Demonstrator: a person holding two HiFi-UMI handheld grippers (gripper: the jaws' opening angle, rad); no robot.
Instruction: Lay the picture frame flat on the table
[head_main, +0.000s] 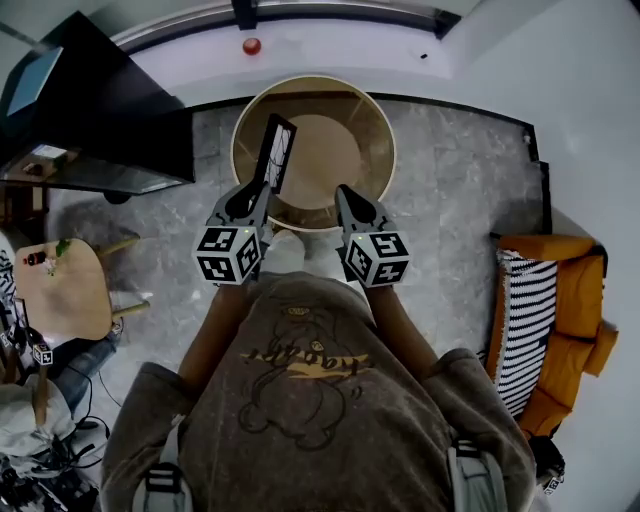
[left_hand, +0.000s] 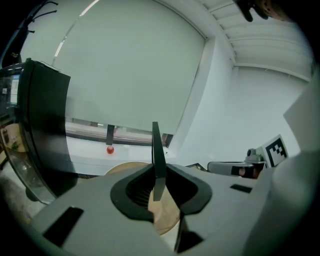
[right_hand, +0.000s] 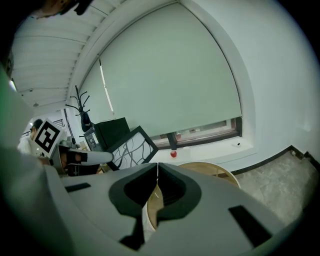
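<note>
Left gripper view: my left gripper (left_hand: 159, 174), jaws pinching upright black rectangular picture frame (left_hand: 156, 145); my right gripper (right_hand: 158, 174), jaws pressed together.

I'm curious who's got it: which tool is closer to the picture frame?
Left. The left tool clamps the picture frame; the right tool, shut, sits apart to its right.

Soft, even daylight through the pale window blind (right_hand: 165, 85); heavy fisheye bending, dark vignetted corners.
</note>
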